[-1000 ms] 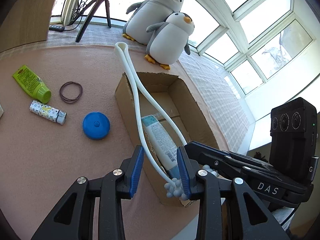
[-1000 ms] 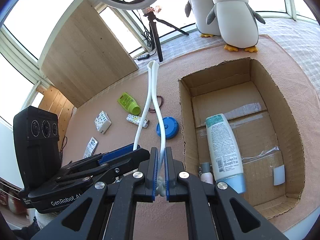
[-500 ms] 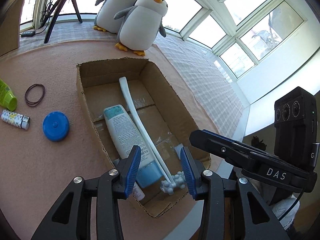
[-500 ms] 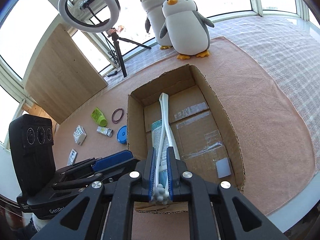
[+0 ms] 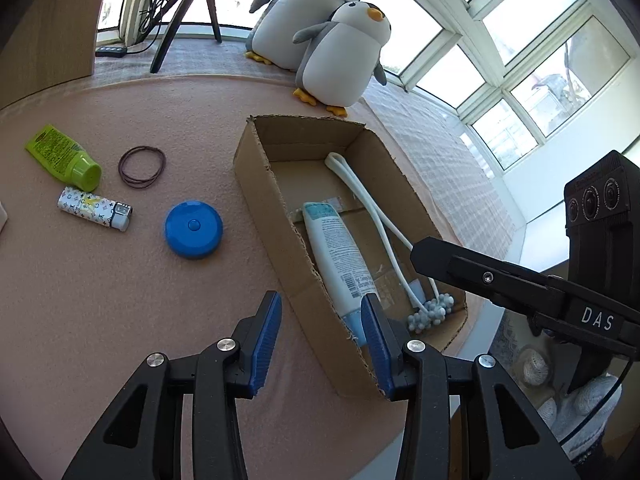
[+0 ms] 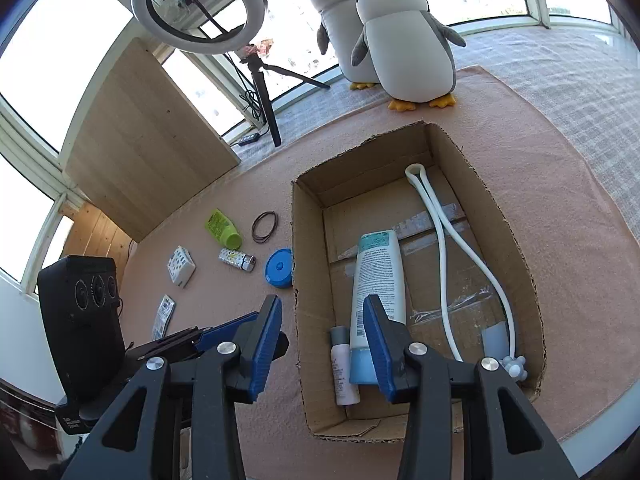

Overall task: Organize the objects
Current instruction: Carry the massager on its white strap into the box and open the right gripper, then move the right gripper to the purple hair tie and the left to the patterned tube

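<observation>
A white looped massager (image 6: 442, 248) with a knobbly head lies free inside the cardboard box (image 6: 502, 216), beside a white-and-blue tube (image 6: 376, 280) and a small pink bottle (image 6: 344, 372). In the left wrist view the massager (image 5: 380, 224) rests along the box's (image 5: 256, 196) right side. My right gripper (image 6: 322, 344) hovers over the box's left wall, its jaws opening with nothing between them. My left gripper (image 5: 320, 340) is open over the box's near left wall, holding nothing.
On the pink mat left of the box lie a blue round case (image 5: 193, 229), a patterned lighter (image 5: 94, 209), a green tube (image 5: 62, 158), a hair band (image 5: 142, 167), a white cube (image 6: 181, 266) and a sachet (image 6: 164, 316). Two plush penguins (image 6: 404, 40) and a ring light (image 6: 198, 4) stand behind.
The right gripper carried the white massager from above the mat into the box and let it go; its jaws went from shut to open. Both grippers now sit back over the box's left wall.
</observation>
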The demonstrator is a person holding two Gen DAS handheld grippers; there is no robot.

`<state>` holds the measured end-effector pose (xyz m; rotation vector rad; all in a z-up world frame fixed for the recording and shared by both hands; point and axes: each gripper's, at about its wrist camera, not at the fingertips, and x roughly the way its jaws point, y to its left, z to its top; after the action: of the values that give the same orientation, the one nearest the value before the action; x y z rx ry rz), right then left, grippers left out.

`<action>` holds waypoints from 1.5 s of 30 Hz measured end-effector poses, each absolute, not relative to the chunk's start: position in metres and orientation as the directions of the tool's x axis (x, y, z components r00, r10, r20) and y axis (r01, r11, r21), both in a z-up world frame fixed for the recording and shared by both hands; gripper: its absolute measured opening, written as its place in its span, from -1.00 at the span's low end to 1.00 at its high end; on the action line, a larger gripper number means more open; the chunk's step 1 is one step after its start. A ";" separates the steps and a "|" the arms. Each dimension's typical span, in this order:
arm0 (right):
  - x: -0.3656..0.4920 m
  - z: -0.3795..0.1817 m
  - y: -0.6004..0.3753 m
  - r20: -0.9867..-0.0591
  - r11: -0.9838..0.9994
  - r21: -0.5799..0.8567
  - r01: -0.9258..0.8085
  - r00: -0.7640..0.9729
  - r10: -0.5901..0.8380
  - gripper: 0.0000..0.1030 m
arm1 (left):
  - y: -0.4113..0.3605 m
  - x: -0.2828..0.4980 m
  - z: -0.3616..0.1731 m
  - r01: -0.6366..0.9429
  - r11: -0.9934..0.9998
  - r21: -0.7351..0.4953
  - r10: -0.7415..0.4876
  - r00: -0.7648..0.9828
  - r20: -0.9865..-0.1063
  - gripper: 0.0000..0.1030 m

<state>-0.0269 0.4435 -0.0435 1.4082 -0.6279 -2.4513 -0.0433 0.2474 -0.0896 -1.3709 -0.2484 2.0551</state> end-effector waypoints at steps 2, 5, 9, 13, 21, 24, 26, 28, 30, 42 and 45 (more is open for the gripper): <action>-0.033 -0.044 0.433 -0.761 -0.878 0.478 0.021 -0.490 -0.426 -0.21 | 0.232 -0.044 -0.094 -0.384 -0.792 -0.474 0.585 -0.259 -0.768 -0.08; -0.043 -0.045 0.417 -0.762 -0.877 0.478 0.054 -0.471 -0.445 -0.19 | 0.205 -0.043 -0.101 -0.347 -0.820 -0.455 0.554 -0.280 -0.784 -0.05; -0.063 -0.047 0.393 -0.761 -0.868 0.485 0.110 -0.437 -0.480 -0.19 | 0.167 -0.043 -0.110 -0.278 -0.853 -0.441 0.514 -0.304 -0.802 -0.05; -0.087 -0.051 0.370 -0.761 -0.855 0.495 0.156 -0.396 -0.513 -0.19 | 0.129 -0.041 -0.116 -0.206 -0.874 -0.439 0.485 -0.329 -0.810 -0.05; -0.147 -0.074 0.323 -0.772 -0.820 0.545 0.176 -0.276 -0.573 -0.19 | 0.071 -0.032 -0.118 -0.111 -0.889 -0.445 0.453 -0.370 -0.811 -0.05; -0.167 -0.085 0.308 -0.780 -0.822 0.547 0.160 -0.259 -0.570 -0.19 | 0.053 -0.029 -0.120 -0.079 -0.890 -0.450 0.444 -0.376 -0.813 -0.05; -0.180 -0.092 0.299 -0.799 -0.841 0.520 0.150 -0.264 -0.541 -0.19 | 0.041 -0.027 -0.121 -0.059 -0.890 -0.452 0.439 -0.381 -0.814 -0.05; -0.192 -0.100 0.293 -0.810 -0.850 0.511 0.132 -0.257 -0.527 -0.19 | 0.030 -0.026 -0.122 -0.039 -0.891 -0.452 0.430 -0.388 -0.815 -0.05; -0.202 -0.108 0.290 -0.828 -0.866 0.486 0.117 -0.254 -0.499 -0.19 | 0.020 -0.025 -0.122 -0.022 -0.890 -0.455 0.426 -0.394 -0.814 -0.05; -0.227 -0.134 0.272 -0.915 -0.950 0.284 0.127 -0.260 -0.308 -0.19 | -0.002 -0.028 -0.127 0.020 -0.886 -0.463 0.419 -0.396 -0.817 -0.05; -0.224 -0.133 0.263 -0.929 -0.962 0.218 0.163 -0.267 -0.256 -0.22 | -0.004 -0.031 -0.127 0.022 -0.883 -0.469 0.423 -0.396 -0.815 -0.05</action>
<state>-0.2240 0.2629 -0.1332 1.7157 -0.1143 -2.3076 -0.0313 -0.0037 -0.1272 -1.5607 -0.6059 2.3589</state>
